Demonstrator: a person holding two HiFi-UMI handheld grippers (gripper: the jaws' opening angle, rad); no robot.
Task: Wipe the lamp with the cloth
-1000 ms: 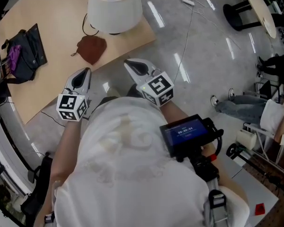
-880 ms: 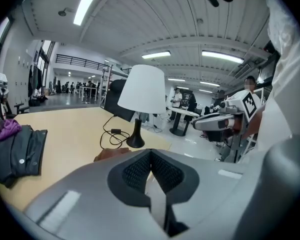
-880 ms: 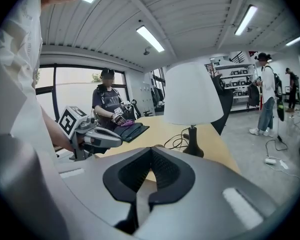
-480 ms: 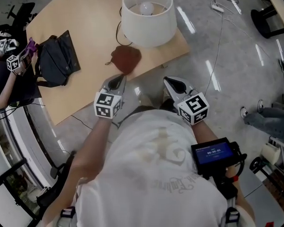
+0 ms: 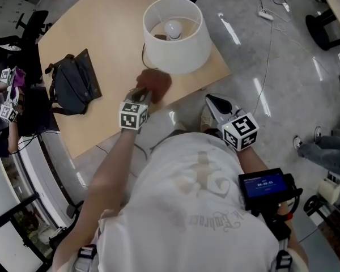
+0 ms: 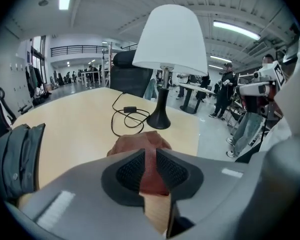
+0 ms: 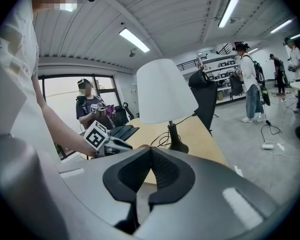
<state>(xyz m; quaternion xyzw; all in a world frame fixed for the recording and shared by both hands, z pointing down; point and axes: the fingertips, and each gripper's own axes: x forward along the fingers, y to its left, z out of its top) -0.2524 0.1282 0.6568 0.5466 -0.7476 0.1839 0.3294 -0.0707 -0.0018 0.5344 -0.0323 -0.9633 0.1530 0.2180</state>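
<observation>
A white drum-shaped fabric lamp shade (image 5: 178, 47) stood near the corner of the pale, smooth wooden table (image 5: 102, 33), with a round frosted bulb showing inside it from the head view. In the left gripper view the lamp (image 6: 167, 39) rose on a thin metal stem from a flared, glossy black base, and a thin black cord (image 6: 124, 120) with a small inline switch lay looped on the wood beside that base. The rust-brown cloth (image 5: 156, 84), soft and crumpled into a rounded heap, lay on the table just in front of the lamp's base, apart from it. The left gripper (image 5: 140, 93) pointed down at the cloth's near edge. Its grey moulded jaws with black ribbed pads (image 6: 130, 170) stood a narrow slit apart, having just been opening, and the cloth (image 6: 140, 143) filled the top of that slit, though the pads did not visibly press on it. The right gripper (image 5: 212, 100) hung off the table's edge over the shiny grey floor. In its own view its ribbed pads met at the tips with nothing between them (image 7: 149, 156), and the lamp (image 7: 165, 91) stood beyond. A limp black fabric bag (image 5: 73, 85) lay flat on the table, well apart from the cloth.
</observation>
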